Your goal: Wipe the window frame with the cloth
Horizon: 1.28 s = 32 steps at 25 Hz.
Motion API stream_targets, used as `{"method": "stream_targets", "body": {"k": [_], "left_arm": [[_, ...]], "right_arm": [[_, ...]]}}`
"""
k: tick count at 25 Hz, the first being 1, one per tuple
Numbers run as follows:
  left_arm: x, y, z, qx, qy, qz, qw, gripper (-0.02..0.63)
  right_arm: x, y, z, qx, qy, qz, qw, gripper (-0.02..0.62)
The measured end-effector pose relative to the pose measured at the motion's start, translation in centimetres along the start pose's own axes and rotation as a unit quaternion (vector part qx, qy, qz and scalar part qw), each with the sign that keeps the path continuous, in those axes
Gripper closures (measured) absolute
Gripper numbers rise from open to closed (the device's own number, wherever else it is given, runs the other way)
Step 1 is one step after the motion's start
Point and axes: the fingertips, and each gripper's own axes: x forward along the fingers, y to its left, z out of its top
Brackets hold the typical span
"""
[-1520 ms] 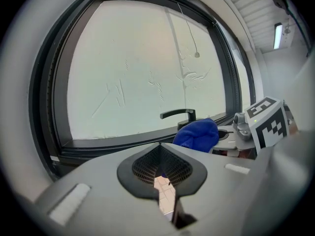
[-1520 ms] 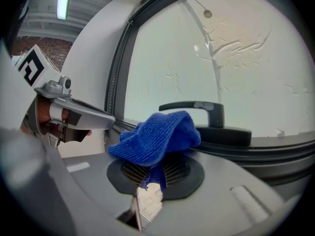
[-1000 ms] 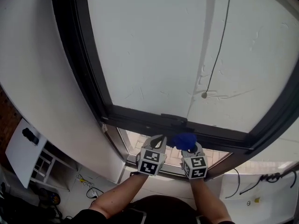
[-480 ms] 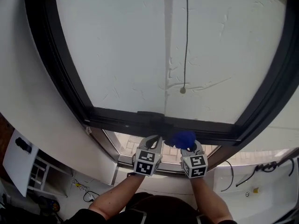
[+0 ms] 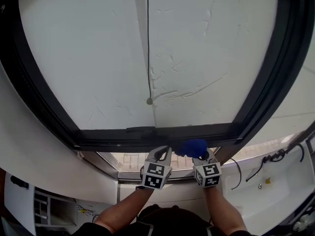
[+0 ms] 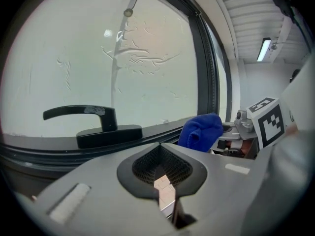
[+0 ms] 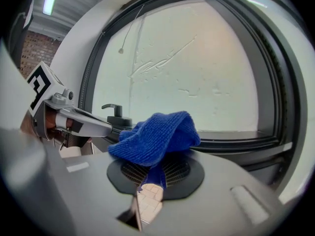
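Frosted glass pane (image 5: 147, 58) fills most of the head view, bounded by the dark window frame (image 5: 147, 135). Below centre, the right gripper (image 5: 201, 157) is clamped on a small fold of the bunched blue cloth (image 5: 193, 147) at the bottom rail. Beside it, the left gripper (image 5: 161, 154) is closed on nothing. Snagging the handle (image 6: 93, 119) could tug the cloth free.

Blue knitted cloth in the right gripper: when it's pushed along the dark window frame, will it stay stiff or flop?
Probably floppy: the blue knitted cloth lies in soft folds over the right gripper, whose jaws pinch part of it. It looks light, since the bunch holds up without drooping. Its ribbed weave should drag rather than slide on the dark window frame.
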Motion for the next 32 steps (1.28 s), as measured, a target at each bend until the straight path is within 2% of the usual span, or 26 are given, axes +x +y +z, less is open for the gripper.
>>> {"method": "stream_targets", "body": {"k": [6, 9, 16, 24, 32], "left_arm": [[2.1, -2.8, 0.9, 0.011, -0.003, -0.062, 0.998, 0.612], [3.2, -3.9, 1.2, 0.017, -0.005, -0.078, 0.9968, 0.612], [5.3, -6.3, 2.5, 0.009, -0.001, -0.066, 0.9978, 0.612], [7.9, -8.9, 4.5, 0.014, -0.007, -0.047, 0.9988, 0.612], [10.4, -11.7, 5.5, 0.022, -0.008, -0.041, 0.9989, 0.612]], "right_arm": [[-1.1, -3.0, -0.2, 0.012, 0.013, -0.036, 0.999, 0.537], [-1.6, -3.9, 0.0, 0.017, 0.016, -0.041, 0.999, 0.536], [-3.2, -7.7, -0.9, 0.023, 0.011, -0.044, 0.999, 0.535], [-4.8, -11.6, -1.2, 0.017, -0.009, -0.02, 1.0, 0.537], [-7.0, -16.8, -1.8, 0.039, -0.02, -0.046, 0.998, 0.535]]}}
